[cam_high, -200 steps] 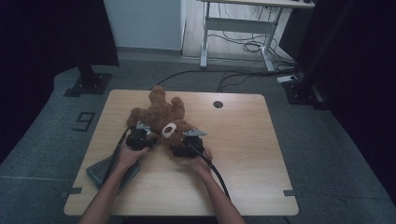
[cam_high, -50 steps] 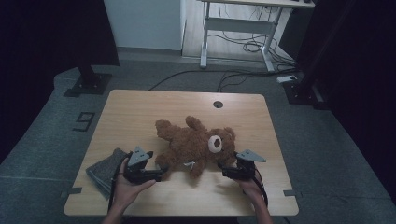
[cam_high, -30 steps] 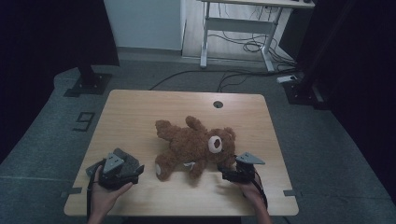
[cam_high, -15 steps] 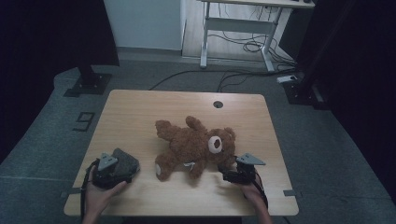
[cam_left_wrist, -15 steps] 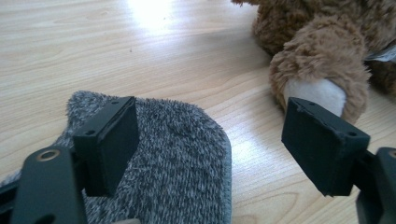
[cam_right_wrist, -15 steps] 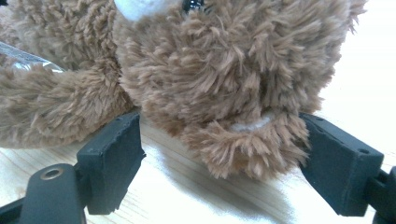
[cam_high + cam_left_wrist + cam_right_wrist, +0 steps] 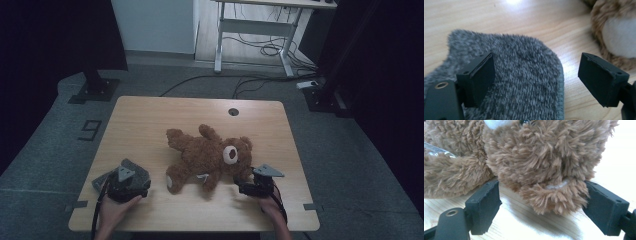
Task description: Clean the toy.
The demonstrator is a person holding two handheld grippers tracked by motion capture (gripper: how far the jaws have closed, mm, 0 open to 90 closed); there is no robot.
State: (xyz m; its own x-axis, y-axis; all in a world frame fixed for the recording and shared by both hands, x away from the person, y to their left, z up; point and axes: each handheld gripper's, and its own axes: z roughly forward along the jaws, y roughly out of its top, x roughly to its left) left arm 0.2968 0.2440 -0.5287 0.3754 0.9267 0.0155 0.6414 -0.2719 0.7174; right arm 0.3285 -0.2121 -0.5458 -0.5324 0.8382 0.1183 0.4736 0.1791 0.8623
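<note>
A brown teddy bear [image 7: 210, 157] lies on its back in the middle of the wooden table [image 7: 150, 120], head to the right. A grey fuzzy cloth [image 7: 102, 180] lies at the front left. My left gripper [image 7: 142, 182] hovers low over that cloth [image 7: 524, 50]. Its jaws have just been opening and stand wide, with the cloth's rounded edge below them [image 7: 536, 67]. The bear's pale-soled foot [image 7: 616, 35] is just beyond. My right gripper [image 7: 242, 187] sits at the bear's head, open, with one ear [image 7: 556, 195] between its jaws [image 7: 541, 202]; the fur brushes the right-hand pad.
A round cable hole [image 7: 233, 111] is in the table's far edge. Bare wood lies behind the bear and along the front between my hands. On the floor beyond are a desk frame [image 7: 255, 30], cables and dark stand bases.
My left gripper left the bear's leg, moved left to the grey cloth and sank toward it. The right gripper and the bear have kept still over the last second.
</note>
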